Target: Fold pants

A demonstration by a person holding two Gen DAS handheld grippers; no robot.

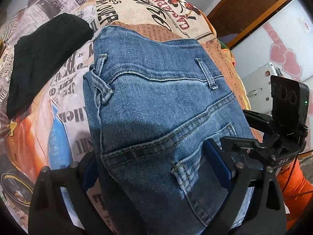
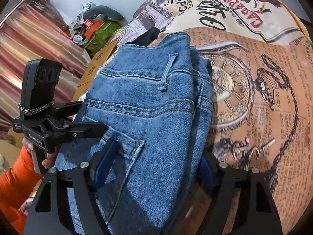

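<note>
Printed bedspread [image 1: 64, 78] underneath; jeans [image 1: 156, 90] already folded into thick bundle, left hand-held gripper [image 1: 152, 168] and right hand-held gripper [image 2: 154, 168] both clamping it; setting down remains.

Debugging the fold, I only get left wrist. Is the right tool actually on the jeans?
Observer: Yes. The right tool straddles the jeans, with a pad against each side.
Operator: What's to the right of the jeans?
Observer: Cloth with a pocket-watch print.
Operator: And behind the left tool?
Observer: Shiny striped fabric.
</note>
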